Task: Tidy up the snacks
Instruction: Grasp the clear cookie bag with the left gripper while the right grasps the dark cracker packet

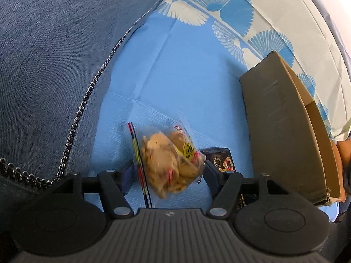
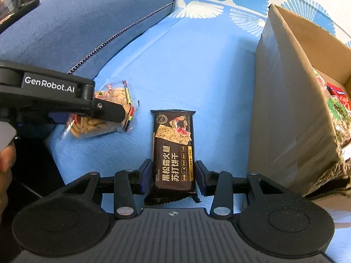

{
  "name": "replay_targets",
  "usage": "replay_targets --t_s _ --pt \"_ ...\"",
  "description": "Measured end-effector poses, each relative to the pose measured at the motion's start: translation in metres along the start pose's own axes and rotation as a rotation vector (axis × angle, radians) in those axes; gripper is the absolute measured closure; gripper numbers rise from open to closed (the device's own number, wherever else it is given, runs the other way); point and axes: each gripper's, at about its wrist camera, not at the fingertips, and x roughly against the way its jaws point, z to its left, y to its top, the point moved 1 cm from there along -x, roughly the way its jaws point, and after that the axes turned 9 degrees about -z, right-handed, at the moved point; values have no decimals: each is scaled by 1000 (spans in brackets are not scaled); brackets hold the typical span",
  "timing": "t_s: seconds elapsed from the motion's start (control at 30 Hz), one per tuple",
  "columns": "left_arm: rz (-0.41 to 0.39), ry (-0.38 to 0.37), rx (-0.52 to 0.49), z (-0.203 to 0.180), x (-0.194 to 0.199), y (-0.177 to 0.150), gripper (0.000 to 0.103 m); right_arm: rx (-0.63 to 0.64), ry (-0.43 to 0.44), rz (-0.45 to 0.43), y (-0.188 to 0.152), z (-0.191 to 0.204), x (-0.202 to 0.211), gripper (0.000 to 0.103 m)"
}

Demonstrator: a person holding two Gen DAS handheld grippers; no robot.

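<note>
The right hand-held gripper (image 2: 173, 176) straddles the dark cracker pack (image 2: 173, 151), jaws apart, pack lengthwise ahead; cardboard box (image 2: 291, 114) right. The left hand-held gripper (image 1: 167, 173) brackets the clear snack bag (image 1: 169, 160), unclamped.

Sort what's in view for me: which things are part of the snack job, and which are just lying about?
Job:
- cookie bag, between left gripper fingers
- cracker pack, between right gripper fingers
- box, snacks already inside

Lying about:
- blue cushion
- patterned sheet
</note>
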Motion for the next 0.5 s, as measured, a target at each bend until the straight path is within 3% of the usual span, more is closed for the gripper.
replay_targets --t_s 0.5 --pt "-12 -5 -13 -3 0 -4 24 5 2 -21 3 6 -8 50"
